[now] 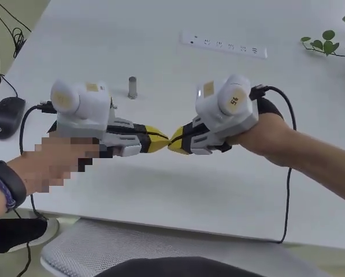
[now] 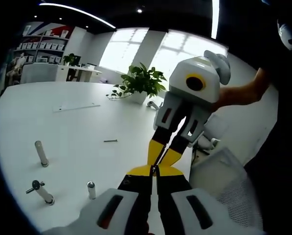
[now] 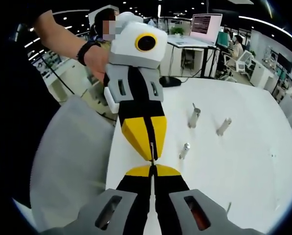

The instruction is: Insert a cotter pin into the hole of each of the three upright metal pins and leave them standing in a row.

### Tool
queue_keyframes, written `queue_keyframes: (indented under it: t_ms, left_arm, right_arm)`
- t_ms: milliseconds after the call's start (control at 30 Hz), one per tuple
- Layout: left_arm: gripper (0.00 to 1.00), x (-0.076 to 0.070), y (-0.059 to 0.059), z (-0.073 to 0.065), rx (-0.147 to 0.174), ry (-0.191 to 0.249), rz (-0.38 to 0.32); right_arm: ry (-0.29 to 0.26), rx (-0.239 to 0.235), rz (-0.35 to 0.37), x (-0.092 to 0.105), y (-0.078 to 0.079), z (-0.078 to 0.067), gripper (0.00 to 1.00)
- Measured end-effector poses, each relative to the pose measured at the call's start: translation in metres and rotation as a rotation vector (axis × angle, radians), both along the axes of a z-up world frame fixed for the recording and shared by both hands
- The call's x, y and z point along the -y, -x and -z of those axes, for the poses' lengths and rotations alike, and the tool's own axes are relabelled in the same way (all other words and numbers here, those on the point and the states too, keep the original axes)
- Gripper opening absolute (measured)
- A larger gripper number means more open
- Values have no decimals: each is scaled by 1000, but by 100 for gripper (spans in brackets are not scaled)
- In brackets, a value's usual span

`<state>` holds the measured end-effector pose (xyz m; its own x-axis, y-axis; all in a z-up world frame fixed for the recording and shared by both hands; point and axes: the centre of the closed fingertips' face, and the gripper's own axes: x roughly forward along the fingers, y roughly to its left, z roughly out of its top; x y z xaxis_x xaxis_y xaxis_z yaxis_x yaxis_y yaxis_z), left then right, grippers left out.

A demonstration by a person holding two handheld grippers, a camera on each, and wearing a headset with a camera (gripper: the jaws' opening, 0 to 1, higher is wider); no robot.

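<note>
Above the white bench (image 1: pixel 230 173), the left gripper (image 1: pixel 160 140) and the right gripper (image 1: pixel 175 143) meet tip to tip, both pairs of yellow-tipped fingers clenched. A thin grey cotter pin (image 3: pixel 151 151) sits in the seam of the left fingers and reaches the right tips; whether the right fingers also pinch it cannot be told. In the left gripper view, three short grey metal pins stand upright on the bench: a bare one (image 2: pixel 40 153), one with a ring-headed cotter through its top (image 2: pixel 44 193), and a third (image 2: pixel 91 190) near it. A loose cotter pin (image 2: pixel 110 141) lies flat farther off.
</note>
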<state>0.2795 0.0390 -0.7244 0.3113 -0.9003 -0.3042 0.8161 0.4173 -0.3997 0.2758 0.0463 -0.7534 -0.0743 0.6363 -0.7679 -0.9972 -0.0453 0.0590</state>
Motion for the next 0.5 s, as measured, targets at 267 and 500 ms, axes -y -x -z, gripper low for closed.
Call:
queue_keyframes:
  t_ms: [267, 500]
  left_arm:
    - [0, 1, 4, 0, 15, 18, 23]
    - [1, 3, 5, 9, 23, -14, 38]
  right_arm:
    - [4, -8, 16, 1, 5, -2, 2]
    - [51, -14, 32, 2, 10, 7, 1]
